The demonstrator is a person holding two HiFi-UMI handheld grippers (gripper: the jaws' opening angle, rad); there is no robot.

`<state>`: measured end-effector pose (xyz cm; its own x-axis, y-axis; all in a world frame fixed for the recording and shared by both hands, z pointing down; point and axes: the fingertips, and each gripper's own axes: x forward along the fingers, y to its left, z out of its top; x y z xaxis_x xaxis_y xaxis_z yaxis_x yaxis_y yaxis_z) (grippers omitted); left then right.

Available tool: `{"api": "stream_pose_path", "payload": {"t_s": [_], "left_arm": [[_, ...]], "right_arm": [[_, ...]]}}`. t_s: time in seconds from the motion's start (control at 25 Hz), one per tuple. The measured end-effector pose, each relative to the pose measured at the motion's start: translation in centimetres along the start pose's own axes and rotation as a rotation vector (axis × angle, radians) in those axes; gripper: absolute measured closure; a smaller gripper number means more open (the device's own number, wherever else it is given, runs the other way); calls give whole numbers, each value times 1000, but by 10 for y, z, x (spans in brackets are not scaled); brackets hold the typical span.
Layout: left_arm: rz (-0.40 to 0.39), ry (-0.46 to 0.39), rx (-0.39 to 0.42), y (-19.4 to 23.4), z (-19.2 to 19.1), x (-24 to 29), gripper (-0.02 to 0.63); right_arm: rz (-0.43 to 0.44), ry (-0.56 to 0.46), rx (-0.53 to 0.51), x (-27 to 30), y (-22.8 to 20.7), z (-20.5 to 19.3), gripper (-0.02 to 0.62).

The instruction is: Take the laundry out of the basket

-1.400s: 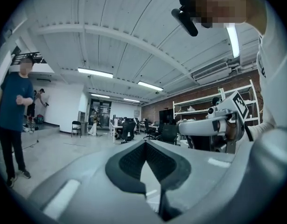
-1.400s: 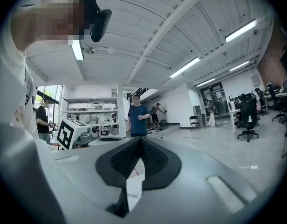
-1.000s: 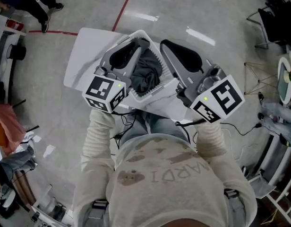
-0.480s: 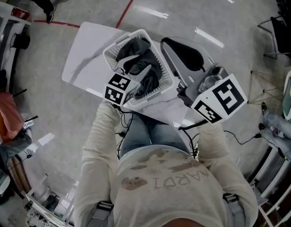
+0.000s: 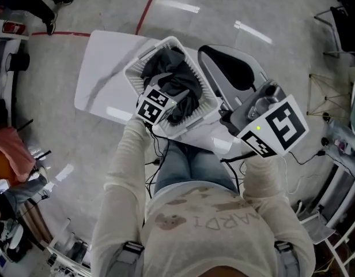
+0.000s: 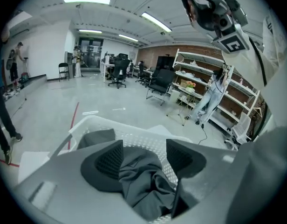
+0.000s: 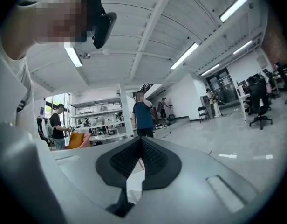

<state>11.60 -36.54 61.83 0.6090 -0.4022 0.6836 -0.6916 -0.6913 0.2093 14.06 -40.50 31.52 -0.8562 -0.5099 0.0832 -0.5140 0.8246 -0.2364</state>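
A white perforated laundry basket [image 5: 131,77] stands on a white table [image 5: 102,74]. Dark grey laundry [image 5: 186,88] is piled inside it. My left gripper [image 5: 170,92] reaches down into the basket, its marker cube near the front rim. In the left gripper view the left gripper [image 6: 143,158] is open, its jaws set apart on either side of a fold of the dark laundry [image 6: 141,183], with the basket wall [image 6: 134,127] behind. My right gripper [image 5: 223,68] is held above the table to the right of the basket. In its own view the right gripper [image 7: 141,143] is shut with nothing in it.
A red floor line [image 5: 148,7] runs behind the table. A person's feet [image 5: 51,4] show at the far left. Metal racks and a chair [image 5: 339,22] stand on the right. Cables [image 5: 304,157] trail on the floor. People [image 7: 143,113] stand by distant shelving.
My left gripper has dropped from above the basket's front edge down into the basket, onto the dark laundry. The right gripper has stayed raised at the right.
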Motion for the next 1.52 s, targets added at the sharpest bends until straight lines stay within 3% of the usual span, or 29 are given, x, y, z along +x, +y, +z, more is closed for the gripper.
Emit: {"api": "stream_pose_path", "payload": {"t_s": [0.44,0.68,0.96,1.32,1.52], "left_arm": [[-166,191,148,27,-56,61,298],[-214,309,284,34,-90,82,285],[-265,454,353,35,-124,109,268],[-251,494,355,36,-154,139,267],[-195,523,352,42,-170,158,268]], "right_arm": [[-88,17,1,25,-16,-20,568],[-144,11,15,28,-22,-34,568],[-209,13,29,16,-28,-54,568],[-246,33,51,2,-31,-86,568],[-245,45,63,3,-32,-103,568]]}}
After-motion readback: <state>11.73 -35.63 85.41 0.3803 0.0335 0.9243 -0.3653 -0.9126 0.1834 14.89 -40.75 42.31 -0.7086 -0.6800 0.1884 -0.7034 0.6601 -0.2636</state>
